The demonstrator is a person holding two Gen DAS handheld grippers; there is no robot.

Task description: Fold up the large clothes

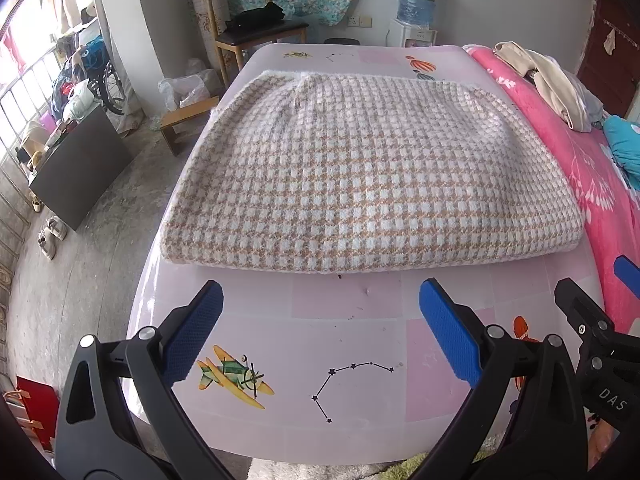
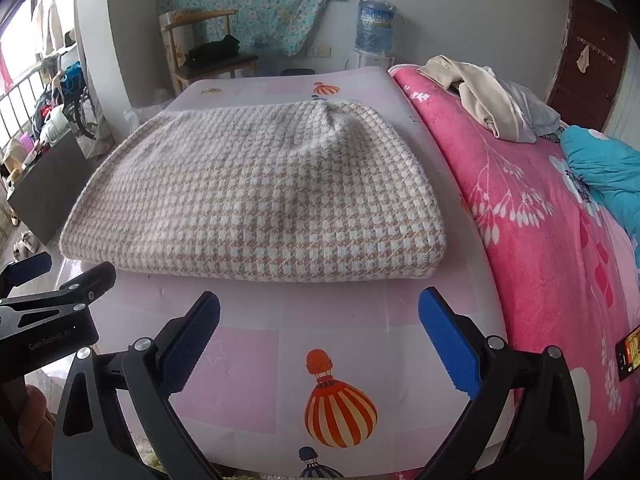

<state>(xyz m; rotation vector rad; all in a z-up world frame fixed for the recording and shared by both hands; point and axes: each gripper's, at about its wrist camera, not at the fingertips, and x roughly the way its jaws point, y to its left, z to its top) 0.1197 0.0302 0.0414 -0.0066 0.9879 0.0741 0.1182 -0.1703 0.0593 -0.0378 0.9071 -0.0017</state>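
checked garment [image 1: 360,172] folded on table [image 1: 360,308] | left gripper [image 1: 320,332], right gripper [image 2: 320,340] fingers apart, empty

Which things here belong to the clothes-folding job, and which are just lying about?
Belonging to the job:
checked garment, folded on the table
left gripper, open
right gripper, open

Just lying about:
beige clothes on the pink blanket
wooden chair
water bottle
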